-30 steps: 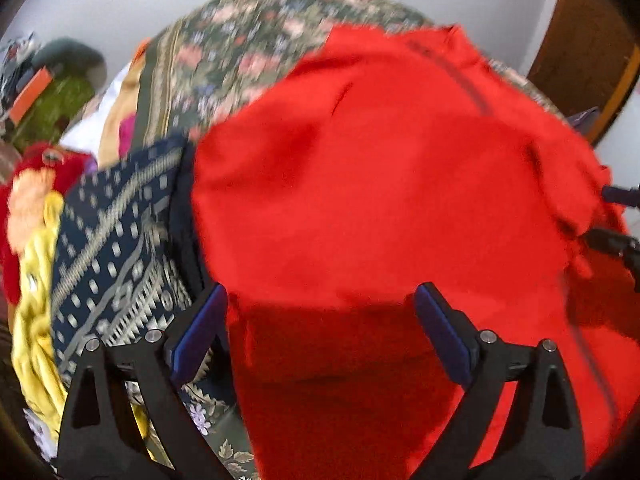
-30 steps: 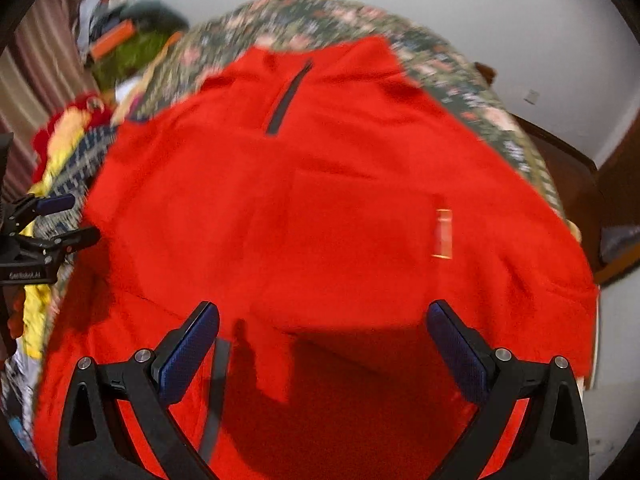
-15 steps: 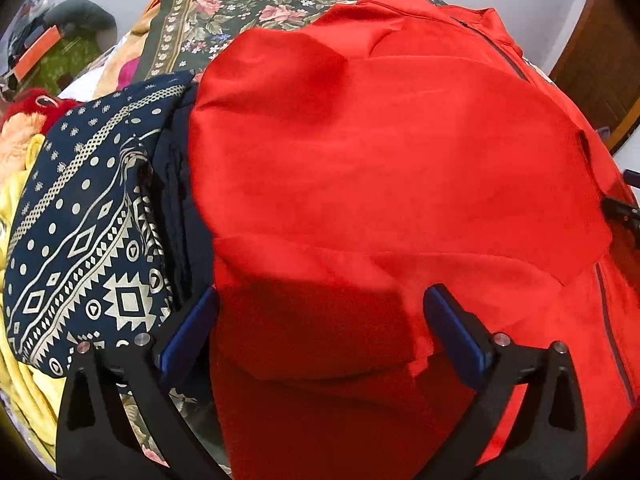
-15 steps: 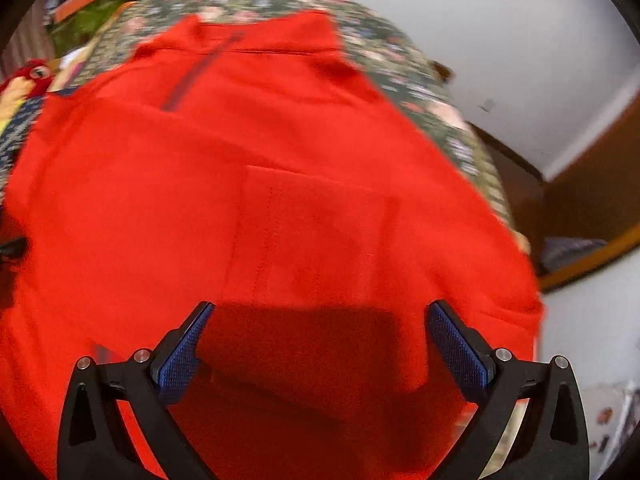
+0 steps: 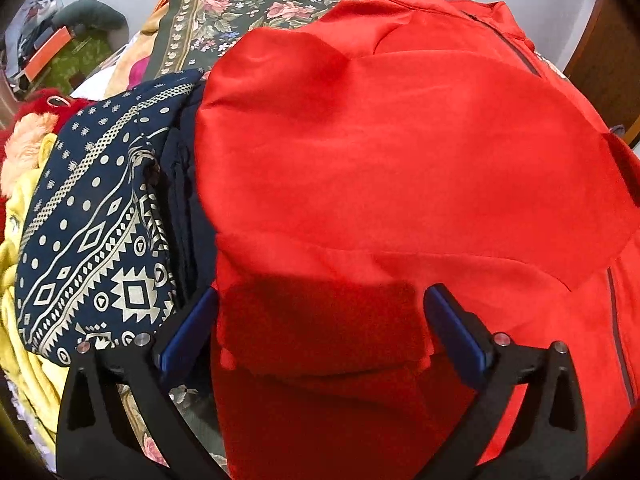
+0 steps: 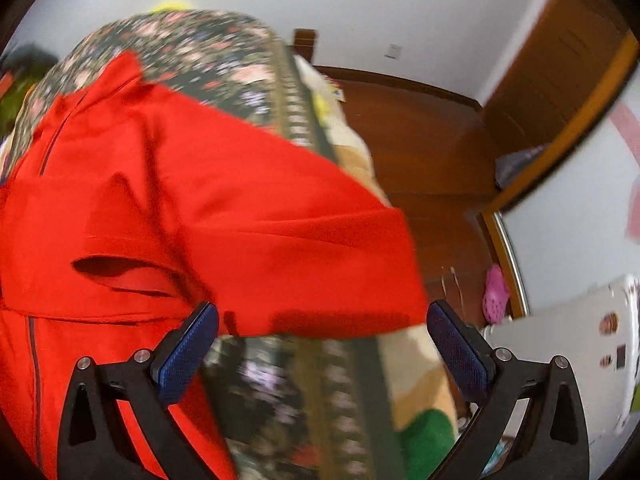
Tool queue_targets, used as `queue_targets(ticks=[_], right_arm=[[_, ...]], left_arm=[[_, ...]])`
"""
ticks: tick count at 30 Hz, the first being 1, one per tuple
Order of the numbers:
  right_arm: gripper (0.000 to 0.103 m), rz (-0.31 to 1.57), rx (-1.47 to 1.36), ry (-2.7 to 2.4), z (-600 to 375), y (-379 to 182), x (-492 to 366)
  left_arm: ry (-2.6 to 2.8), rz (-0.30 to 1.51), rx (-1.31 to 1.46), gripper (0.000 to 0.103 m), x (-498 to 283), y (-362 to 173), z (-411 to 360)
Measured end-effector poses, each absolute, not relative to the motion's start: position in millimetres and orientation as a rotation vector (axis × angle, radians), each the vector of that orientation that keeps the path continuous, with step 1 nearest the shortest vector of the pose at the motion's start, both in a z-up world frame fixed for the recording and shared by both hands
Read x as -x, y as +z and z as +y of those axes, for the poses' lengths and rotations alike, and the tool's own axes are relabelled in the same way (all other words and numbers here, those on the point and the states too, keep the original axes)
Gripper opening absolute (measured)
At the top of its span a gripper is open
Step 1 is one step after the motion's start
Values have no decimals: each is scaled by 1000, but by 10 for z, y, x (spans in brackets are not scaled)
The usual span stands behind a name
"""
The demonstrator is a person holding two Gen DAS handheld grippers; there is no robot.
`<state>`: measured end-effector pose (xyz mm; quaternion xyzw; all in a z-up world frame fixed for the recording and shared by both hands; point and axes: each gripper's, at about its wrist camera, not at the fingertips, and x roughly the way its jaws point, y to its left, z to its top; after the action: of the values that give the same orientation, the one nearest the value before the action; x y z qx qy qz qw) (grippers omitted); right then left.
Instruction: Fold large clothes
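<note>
Left claw (image 5: 320, 328): spread wide, empty, hovering over red garment (image 5: 400, 168). Red garment spread flat on floral bedspread (image 5: 256, 4), side folded inward. Navy patterned cloth (image 5: 92, 224) just beside garment, at left. Right claw (image 6: 322, 340): spread wide, empty, at garment's sleeve (image 6: 304, 248) near bed edge; view blurred.

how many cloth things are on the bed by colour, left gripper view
Red: 1, the red garment
Navy with cream pattern: 1, the patterned cloth
Plain dark navy: 1, the folded piece between those two
Yellow: 1, the yellow cloth
Floral: 1, the bedspread underneath
Total: 5
The fuzzy red and peach heap at far left is too unclear to count.
</note>
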<state>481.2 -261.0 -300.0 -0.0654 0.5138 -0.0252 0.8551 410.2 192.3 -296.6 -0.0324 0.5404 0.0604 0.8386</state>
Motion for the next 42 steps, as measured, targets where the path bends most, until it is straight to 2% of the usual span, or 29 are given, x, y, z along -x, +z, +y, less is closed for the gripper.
queue_targets(ticks=[5, 12, 21, 30, 32, 34, 42], right_arm=[[103, 1055, 13, -40, -3014, -2840, -4609], [103, 1074, -124, -17, -3441, -3003, -4293], [103, 1082, -397, 63, -3898, -3343, -4175], [93, 1089, -661, 222, -3941, -3551, -4490], [84, 1119, -721, 224, -3923, -3677, -4612], [80, 1139, -766, 203, -3919, -3795, -4719], [80, 1081, -933, 94, -4052, -4051, -5080]], left_arm=[[178, 1161, -16, 103, -4170, -2844, 1815], [16, 1062, -161, 103, -4352, -2382, 1006], [-153, 1082, -284, 103, -4952, -2647, -298], [-265, 1109, -142, 103, -5651, -2479, -1032], [-296, 1107, -87, 103, -5697, -2408, -1126], [-313, 1094, -33, 103, -5734, -2295, -1176], [-271, 999, -129, 103, -5383, -2051, -881]])
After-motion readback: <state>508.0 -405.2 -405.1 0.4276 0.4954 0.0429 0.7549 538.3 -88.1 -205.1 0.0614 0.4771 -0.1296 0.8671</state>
